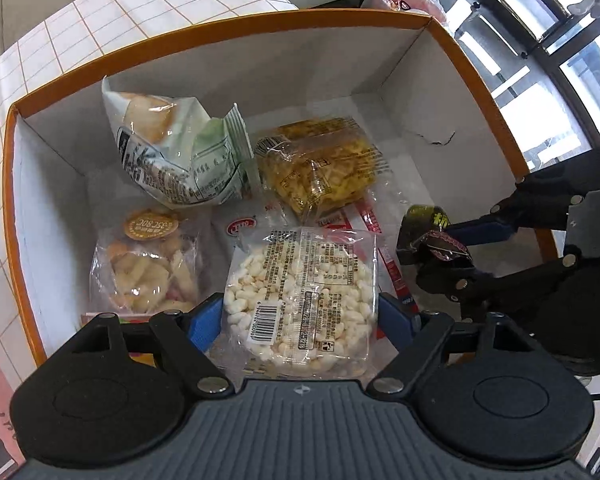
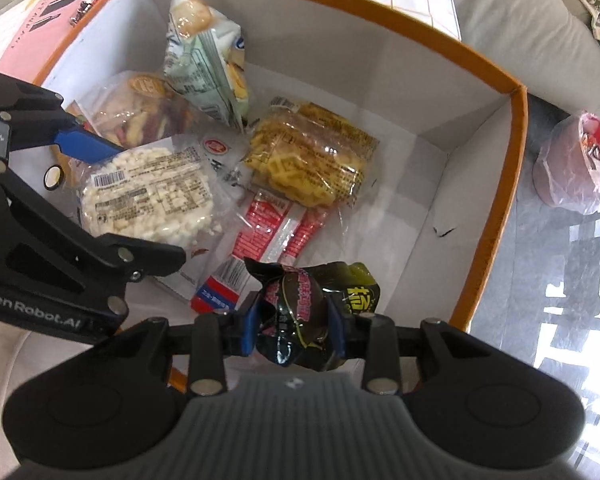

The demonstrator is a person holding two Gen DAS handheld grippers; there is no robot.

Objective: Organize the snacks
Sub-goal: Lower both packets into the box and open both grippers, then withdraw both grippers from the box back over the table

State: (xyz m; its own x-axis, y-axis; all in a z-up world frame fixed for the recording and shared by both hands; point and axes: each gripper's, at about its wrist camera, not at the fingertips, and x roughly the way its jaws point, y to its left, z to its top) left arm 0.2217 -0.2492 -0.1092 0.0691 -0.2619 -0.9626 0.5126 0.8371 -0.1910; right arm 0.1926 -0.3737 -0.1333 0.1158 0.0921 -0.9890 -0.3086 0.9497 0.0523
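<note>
An orange-rimmed white cardboard box [image 1: 220, 28] [image 2: 516, 128] holds several snack packets. My left gripper [image 1: 300, 316] is shut on a clear packet of a white puffed-rice cake [image 1: 300, 300] [image 2: 148, 196], held over the box's near side. My right gripper [image 2: 296, 324] [image 1: 432, 248] is shut on a small dark wrapped snack [image 2: 296, 312] [image 1: 436, 240] with pink lettering, just inside the box's near right wall. In the box lie a green-white biscuit bag [image 1: 176, 156] [image 2: 204, 64], a yellow noodle-snack packet [image 1: 324, 164] [image 2: 308, 160], a mixed-cracker packet [image 1: 148, 264] [image 2: 140, 112] and a red-white packet [image 2: 272, 224].
The box stands on a grid-pattern tablecloth [image 1: 100, 24]. A pink plastic bag [image 2: 580, 164] lies outside the box's right wall. A pink printed sheet [image 2: 40, 28] lies at the left. The box's far right part [image 1: 400, 112] has bare floor.
</note>
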